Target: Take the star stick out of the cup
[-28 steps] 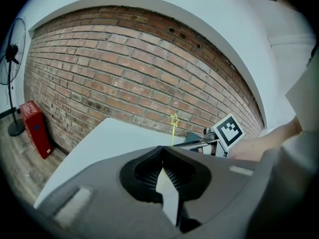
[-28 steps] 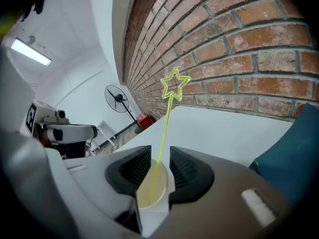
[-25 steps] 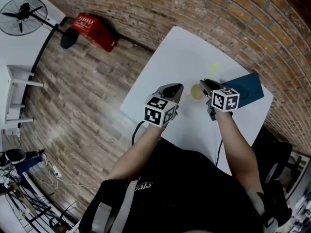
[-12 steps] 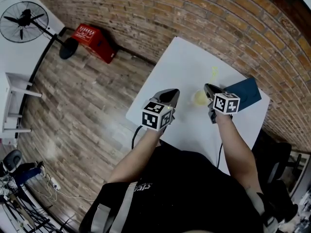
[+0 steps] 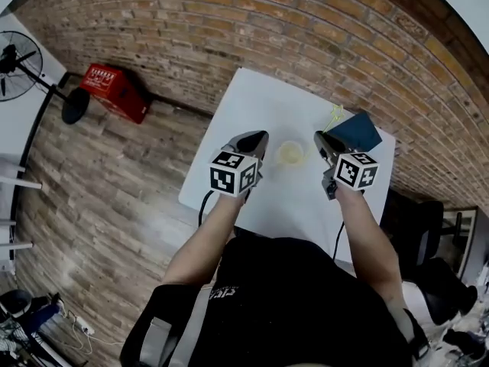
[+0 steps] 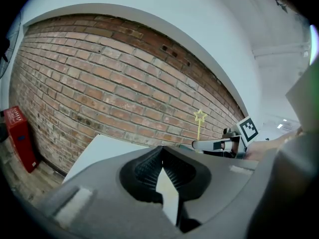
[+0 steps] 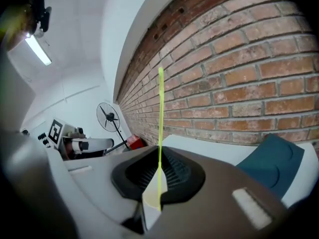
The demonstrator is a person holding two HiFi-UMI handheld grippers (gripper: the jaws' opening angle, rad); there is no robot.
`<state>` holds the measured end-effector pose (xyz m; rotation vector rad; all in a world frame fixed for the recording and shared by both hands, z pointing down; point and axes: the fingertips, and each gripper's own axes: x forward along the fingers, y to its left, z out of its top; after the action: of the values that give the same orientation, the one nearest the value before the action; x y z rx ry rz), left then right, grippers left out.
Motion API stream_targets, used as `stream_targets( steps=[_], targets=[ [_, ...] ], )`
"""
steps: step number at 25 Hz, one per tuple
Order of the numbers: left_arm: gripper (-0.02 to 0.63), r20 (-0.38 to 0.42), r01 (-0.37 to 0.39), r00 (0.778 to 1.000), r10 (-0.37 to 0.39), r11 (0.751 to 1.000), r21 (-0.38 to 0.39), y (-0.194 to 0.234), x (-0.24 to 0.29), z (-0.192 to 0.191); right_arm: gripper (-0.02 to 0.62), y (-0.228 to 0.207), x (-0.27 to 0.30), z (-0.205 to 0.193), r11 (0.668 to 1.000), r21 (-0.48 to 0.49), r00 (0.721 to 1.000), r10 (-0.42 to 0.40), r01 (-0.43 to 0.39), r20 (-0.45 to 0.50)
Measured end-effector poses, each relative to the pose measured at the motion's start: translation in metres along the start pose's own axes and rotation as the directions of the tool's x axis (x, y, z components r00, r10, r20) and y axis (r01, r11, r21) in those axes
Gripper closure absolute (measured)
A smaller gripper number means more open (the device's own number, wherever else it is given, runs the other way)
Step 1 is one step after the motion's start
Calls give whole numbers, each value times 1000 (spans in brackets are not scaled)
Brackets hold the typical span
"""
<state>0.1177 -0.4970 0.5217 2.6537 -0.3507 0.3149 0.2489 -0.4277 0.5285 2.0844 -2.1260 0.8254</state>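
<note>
Noted: right gripper pinches the stick upright, right of the cup, so it lifts clear (judged already out); left gripper, jaws pressed together and empty, idles left of the cup.

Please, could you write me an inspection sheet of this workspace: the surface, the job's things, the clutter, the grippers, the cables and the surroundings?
Surface: white table, no spills seen.
Job's things: the yellowish cup stands on the table. The star stick is out of it, held upright by the right gripper.
Clutter: a dark blue pad at the table's far right corner.
Grippers: right gripper shut on the star stick. The left gripper is shut with nothing between its jaws, to the left of the cup.
Cables: a black cable below the left gripper and a second cable below the right.
Surroundings: brick wall, red crate and standing fan on the floor.
</note>
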Motion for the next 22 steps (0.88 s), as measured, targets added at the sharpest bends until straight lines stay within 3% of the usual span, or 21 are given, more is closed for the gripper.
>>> stream_targets(
  steps=[8, 17, 22],
  targets=[
    [600, 0, 52, 999, -52, 994, 94, -62, 32, 21, 580, -29, -85, 29, 999, 38, 991, -27, 22, 133],
    [600, -27, 76, 997, -73, 980, 181, -157, 81, 24, 580, -103, -201, 20, 997, 63, 976, -58, 45, 210],
    [600, -25, 94, 996, -91, 969, 230, -202, 100, 33, 580, -134, -256, 5, 995, 26, 968, -97, 93, 232]
  ],
)
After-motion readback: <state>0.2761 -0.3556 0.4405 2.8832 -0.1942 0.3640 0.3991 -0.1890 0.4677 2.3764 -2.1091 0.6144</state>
